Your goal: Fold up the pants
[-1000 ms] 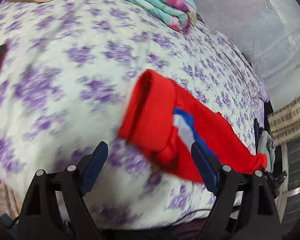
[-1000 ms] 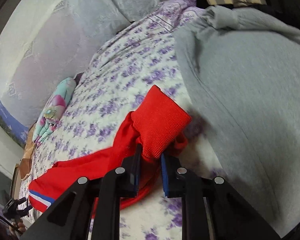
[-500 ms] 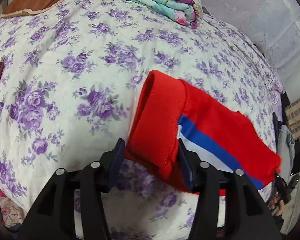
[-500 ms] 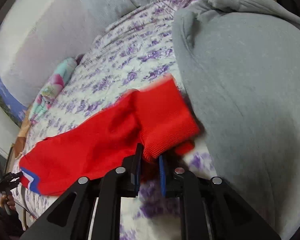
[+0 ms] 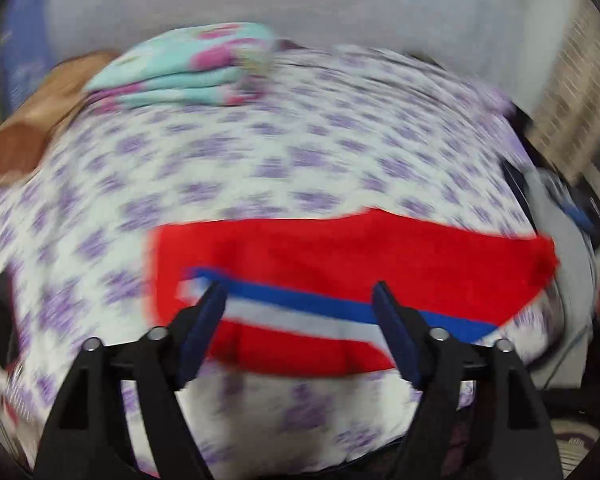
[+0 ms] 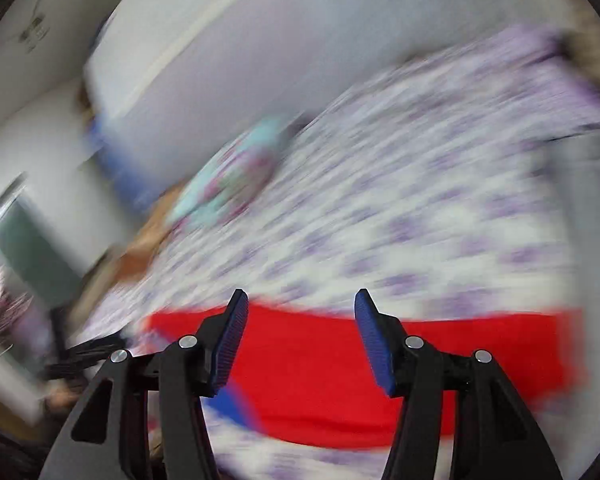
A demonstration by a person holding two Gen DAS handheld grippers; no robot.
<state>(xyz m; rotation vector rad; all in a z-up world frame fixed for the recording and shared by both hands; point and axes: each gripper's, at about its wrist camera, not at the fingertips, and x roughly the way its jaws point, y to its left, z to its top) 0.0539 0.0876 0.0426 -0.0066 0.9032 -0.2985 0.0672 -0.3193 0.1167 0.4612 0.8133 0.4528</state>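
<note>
Red pants [image 5: 340, 256] flat across bed [image 5: 260, 168], near front edge. Left tool [image 5: 300, 300] and right tool [image 6: 298, 308] both spread wide, gripping nothing. Heavy blur: risk of mis-aimed regrasp, catching the sheet or skewing the fold.

I note pants [image 5: 340, 256]: matt red cloth, knit-looking. Bedsheet [image 5: 260, 168]: matt printed cloth. Left gripper [image 5: 300, 312] and right gripper [image 6: 298, 332]: matt black plastic, ribbed blue pads, shiny metal screws.
</note>
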